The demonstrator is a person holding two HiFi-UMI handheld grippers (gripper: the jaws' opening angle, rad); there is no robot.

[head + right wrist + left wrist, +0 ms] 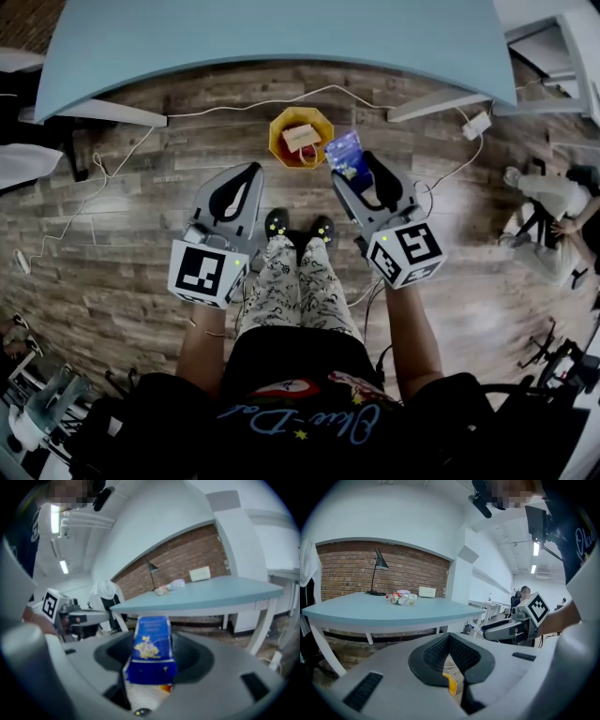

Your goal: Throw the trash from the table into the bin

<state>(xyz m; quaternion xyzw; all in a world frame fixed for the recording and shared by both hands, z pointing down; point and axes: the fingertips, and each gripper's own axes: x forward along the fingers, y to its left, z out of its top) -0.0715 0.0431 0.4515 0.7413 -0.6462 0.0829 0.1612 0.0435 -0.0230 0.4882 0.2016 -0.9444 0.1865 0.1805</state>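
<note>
The right tool (362, 167) is clamped on a blue carton (347, 154). The carton is pinched between the jaws and held just beside the right edge of the bin, above the floor. The left tool (251, 174) is pressed together at its tips with nothing gripped. It is held on the other side of the bin, slightly nearer the person.

The yellow bin (276, 131) is set on the wood floor (122, 244), just ahead of the person's shoes (276, 223). A pale box (300, 138) is seen lying inside it. Beyond the bin the light-blue tabletop (281, 37) is seen. In the left gripper view a small heap of trash (401, 598), a white box (427, 591) and a black lamp (377, 569) are carried on it, well apart from the bin. A white cable (244, 103) is laid across the floor behind the bin.
</note>
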